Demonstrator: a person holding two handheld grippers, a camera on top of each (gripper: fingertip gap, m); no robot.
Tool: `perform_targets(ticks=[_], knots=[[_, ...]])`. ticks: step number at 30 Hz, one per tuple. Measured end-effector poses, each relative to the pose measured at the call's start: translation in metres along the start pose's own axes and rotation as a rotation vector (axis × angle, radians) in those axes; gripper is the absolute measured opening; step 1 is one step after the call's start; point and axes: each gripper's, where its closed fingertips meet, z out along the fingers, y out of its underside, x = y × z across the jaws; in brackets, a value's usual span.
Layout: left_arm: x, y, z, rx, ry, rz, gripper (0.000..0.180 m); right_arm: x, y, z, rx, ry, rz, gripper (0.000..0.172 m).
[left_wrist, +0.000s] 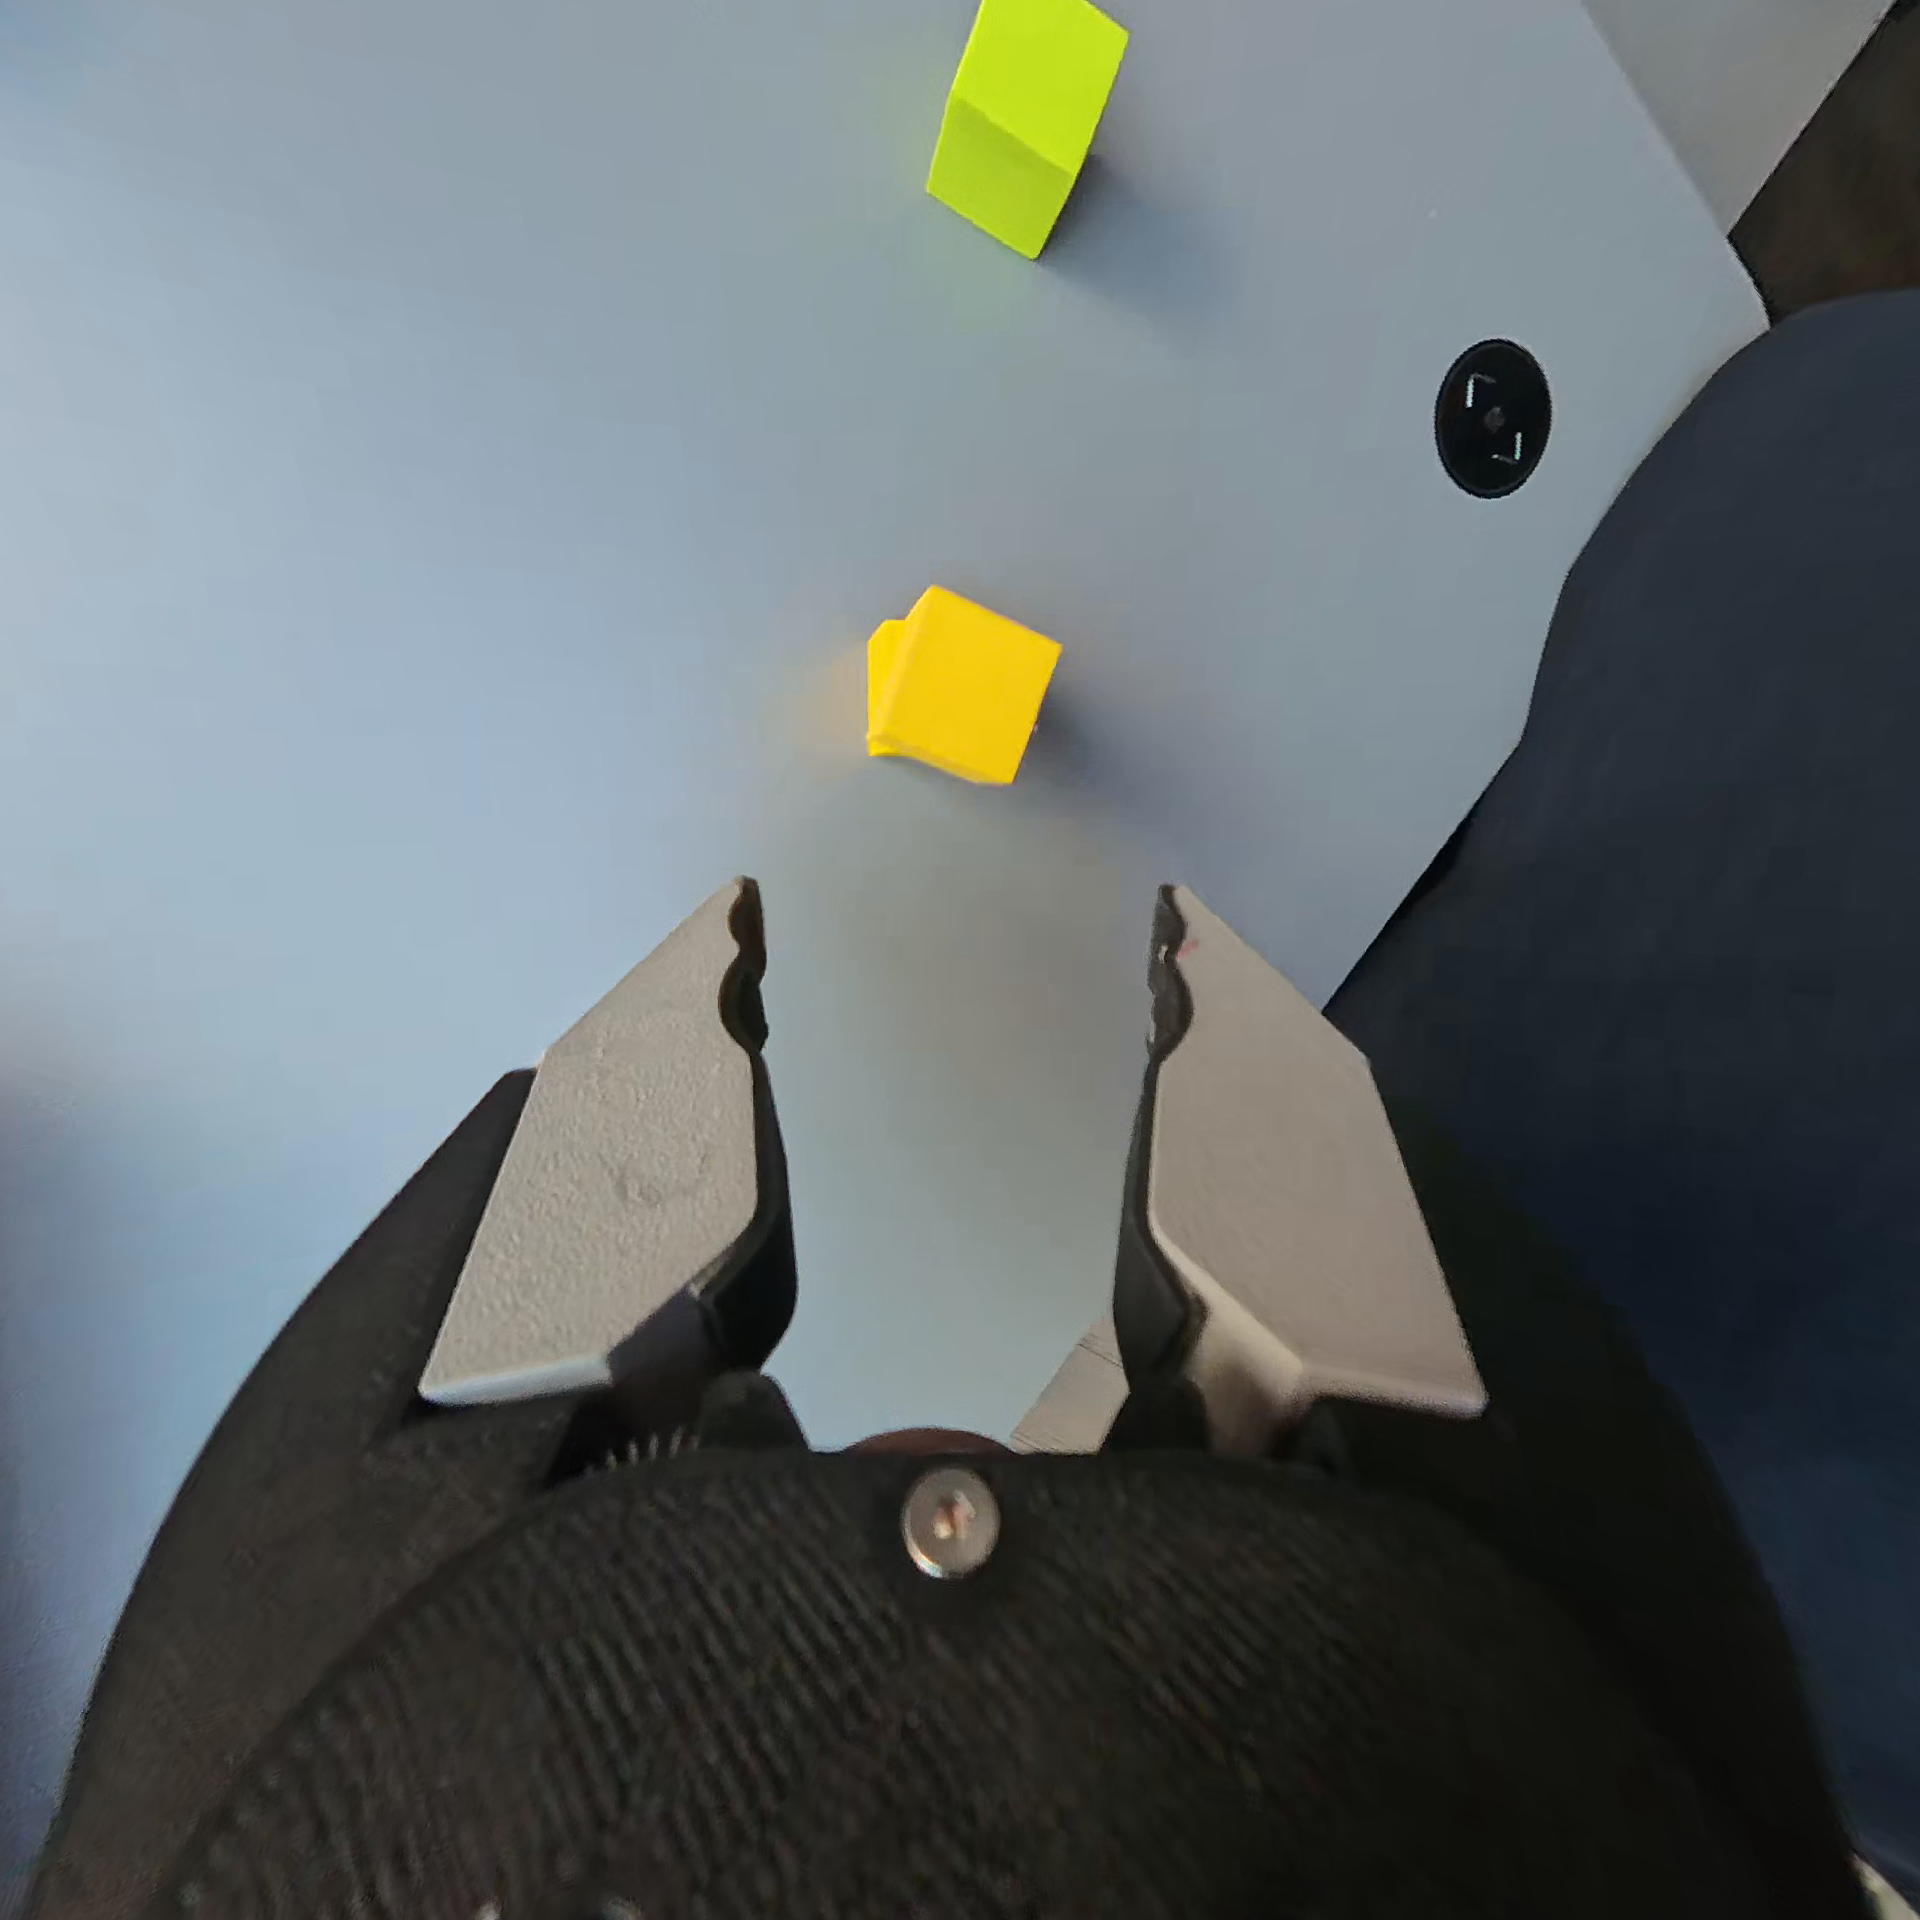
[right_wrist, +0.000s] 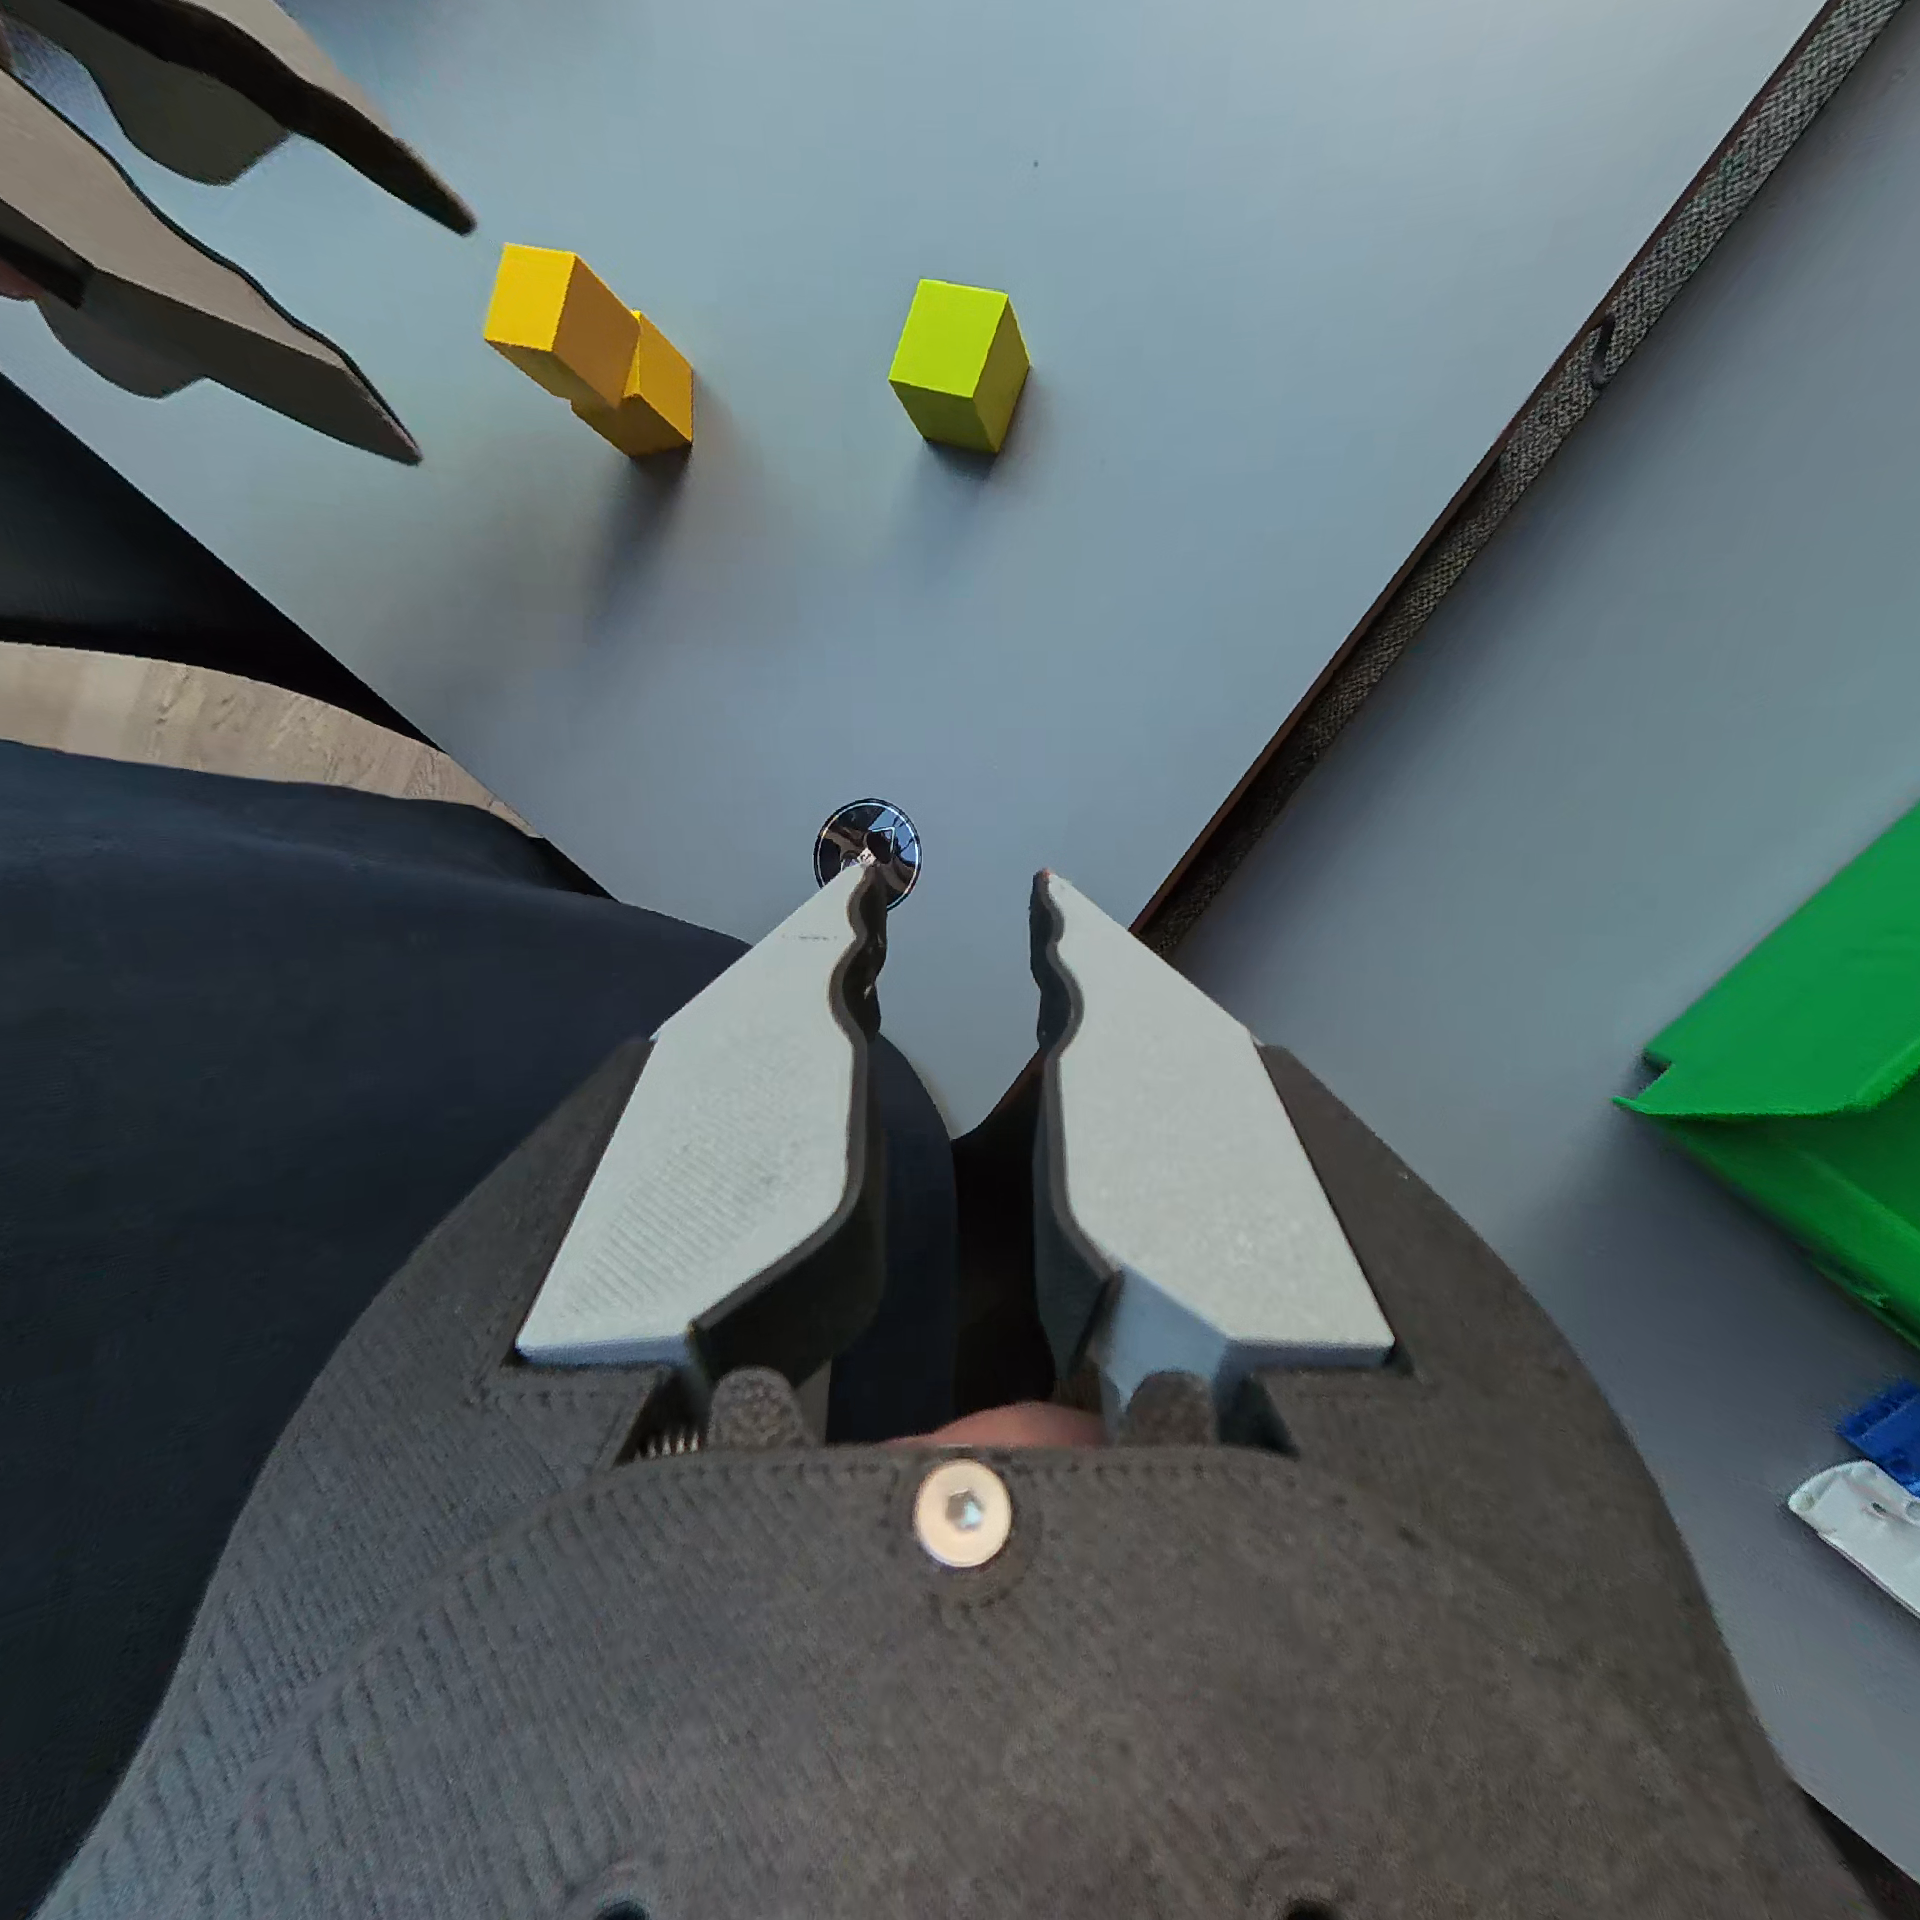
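The left tongs (left_wrist: 956, 883) are seen spread wide above the desk (left_wrist: 416, 520), with nothing between the fingers (left_wrist: 665, 1091); only bare desk shows in the gap. Straight ahead of them, slightly left of the gap's midline, two yellow blocks (left_wrist: 961, 686) are found stacked, the upper one set askew on the lower so that a corner of the lower shows at the left. No contact is made: the stack stands clear of both fingertips. Farther off along nearly the same line a lime block (left_wrist: 1023, 125) rests on the desk, well apart from the yellow ones.

The right tongs (right_wrist: 956, 883) are held part-spread and bare, over the near corner of the desk, just beside a black round disc (right_wrist: 868, 844) set in its surface. From that side the yellow blocks (right_wrist: 592, 348) and the lime block (right_wrist: 961, 364) lie well ahead, and the left tongs (right_wrist: 436, 343) are seen to be far the nearer to the yellow stack. A green box (right_wrist: 1808, 1049) lies off at the right.
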Motion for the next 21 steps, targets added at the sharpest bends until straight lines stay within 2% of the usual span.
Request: perform_targets(ticks=[11, 21], knots=[[-0.013, 0.022, -0.007, -0.007, -0.047, -0.057, 0.073, -0.004, -0.011, 0.002, -0.001, -0.009, -0.041, 0.026], [-0.010, 0.025, -0.002, -0.010, -0.037, -0.066, 0.071, -0.007, -0.014, 0.003, -0.001, -0.012, -0.058, 0.026]])
